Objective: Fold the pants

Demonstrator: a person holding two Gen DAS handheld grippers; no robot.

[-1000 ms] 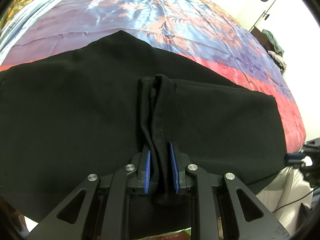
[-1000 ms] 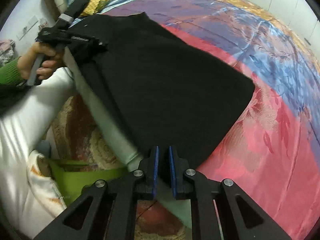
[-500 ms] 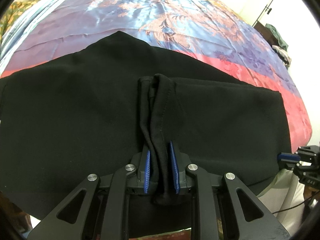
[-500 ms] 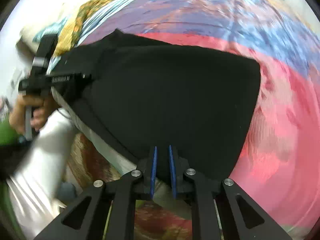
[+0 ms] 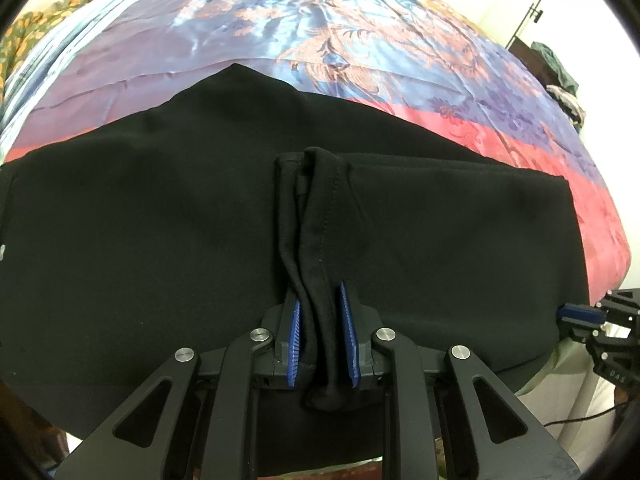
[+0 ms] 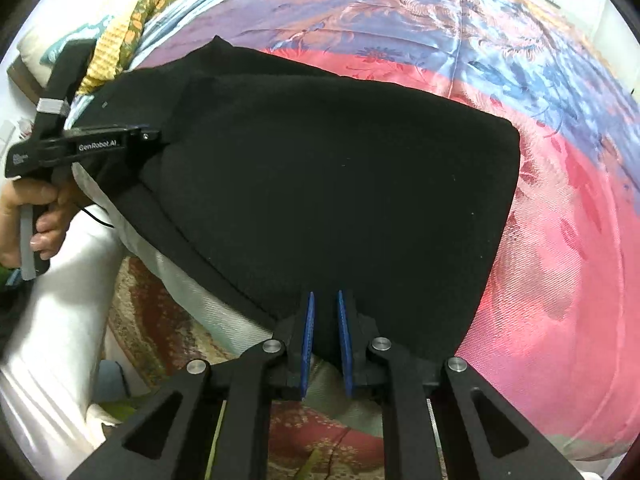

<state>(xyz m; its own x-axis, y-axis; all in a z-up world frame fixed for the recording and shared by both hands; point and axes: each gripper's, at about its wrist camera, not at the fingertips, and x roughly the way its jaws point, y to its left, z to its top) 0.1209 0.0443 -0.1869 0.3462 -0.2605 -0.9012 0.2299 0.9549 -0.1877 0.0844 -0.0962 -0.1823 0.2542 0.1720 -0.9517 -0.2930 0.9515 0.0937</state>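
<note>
Both hand-held grippers, left [image 5: 320,344] and right [image 6: 325,340], clench black pants [image 6: 320,184]

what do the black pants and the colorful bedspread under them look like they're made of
Black pants: a matte woven fabric, maybe cotton blend; no sheen, soft bunching and a stitched seam where the left gripper pinches them.
Bedspread: looks like satin or silky brocade; glossy highlights, sharp creases, floral pattern that seems woven in. The fibre itself can't be told.
</note>
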